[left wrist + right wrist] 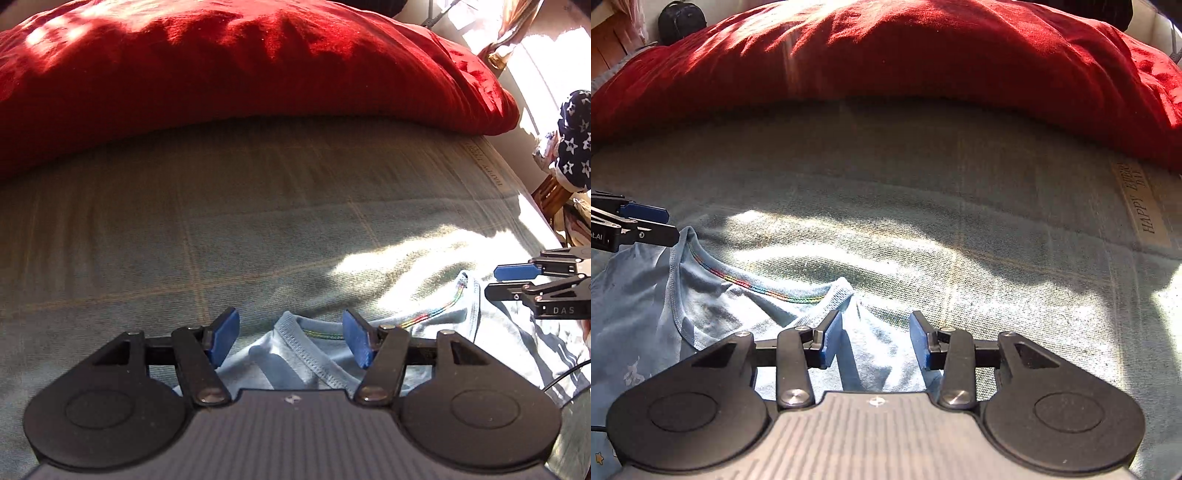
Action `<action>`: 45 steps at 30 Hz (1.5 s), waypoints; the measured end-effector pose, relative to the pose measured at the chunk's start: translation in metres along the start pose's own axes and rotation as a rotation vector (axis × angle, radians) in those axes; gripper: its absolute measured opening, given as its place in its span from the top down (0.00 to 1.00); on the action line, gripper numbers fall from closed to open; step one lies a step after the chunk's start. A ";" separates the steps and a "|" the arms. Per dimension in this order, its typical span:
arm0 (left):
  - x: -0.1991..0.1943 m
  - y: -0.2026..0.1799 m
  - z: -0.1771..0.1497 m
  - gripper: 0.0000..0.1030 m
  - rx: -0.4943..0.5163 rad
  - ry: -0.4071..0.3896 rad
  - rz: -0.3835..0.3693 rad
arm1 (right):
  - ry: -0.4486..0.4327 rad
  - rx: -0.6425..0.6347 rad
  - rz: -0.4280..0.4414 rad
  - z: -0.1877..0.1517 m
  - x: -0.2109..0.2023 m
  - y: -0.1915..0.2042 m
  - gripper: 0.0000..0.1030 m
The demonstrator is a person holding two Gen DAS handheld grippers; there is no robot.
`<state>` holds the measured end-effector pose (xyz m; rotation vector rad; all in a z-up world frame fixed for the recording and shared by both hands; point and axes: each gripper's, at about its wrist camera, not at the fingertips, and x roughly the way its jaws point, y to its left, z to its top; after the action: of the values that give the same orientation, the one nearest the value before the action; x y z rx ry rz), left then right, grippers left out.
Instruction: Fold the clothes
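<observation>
A light blue T-shirt [303, 358] with a rainbow-stitched neckline lies on the grey-green bedspread [258, 221]. My left gripper [290, 339] hovers open over the collar at one shoulder, with nothing between its blue pads. The right gripper [495, 282] shows at the right edge of the left wrist view, open, near the other shoulder. In the right wrist view the T-shirt [738, 317] spreads to the left and below, and my right gripper [875, 339] stands open above its shoulder fabric. The left gripper [670, 223] pokes in at the far left by the collar.
A large red pillow [240, 70] lies across the far side of the bedspread [960, 206]; the same red pillow [905, 55] fills the top of the right wrist view. A star-patterned navy cloth [576, 136] hangs on a wooden chair beyond the bed's right edge. Sunlight patches cross the bed.
</observation>
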<state>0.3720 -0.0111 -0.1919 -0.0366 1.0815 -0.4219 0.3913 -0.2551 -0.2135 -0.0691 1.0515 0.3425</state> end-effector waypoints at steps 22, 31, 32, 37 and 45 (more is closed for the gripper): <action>-0.002 -0.030 -0.006 0.86 0.168 -0.003 0.105 | -0.028 -0.119 -0.034 0.014 0.013 0.013 0.93; -0.016 -0.039 -0.031 0.55 0.120 0.097 -0.074 | 0.066 -0.058 0.135 -0.005 -0.005 0.038 0.72; -0.009 -0.038 -0.033 0.55 0.110 0.110 -0.065 | 0.080 -0.064 0.111 -0.007 0.005 0.043 0.72; -0.004 -0.038 -0.032 0.55 0.072 0.069 -0.033 | 0.018 0.007 0.086 0.008 0.026 0.042 0.72; -0.032 -0.051 -0.035 0.56 0.060 0.056 -0.033 | 0.059 0.050 0.102 -0.016 -0.002 0.046 0.57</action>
<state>0.3129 -0.0409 -0.1699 0.0103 1.1236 -0.4867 0.3623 -0.2153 -0.2150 0.0188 1.1239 0.4083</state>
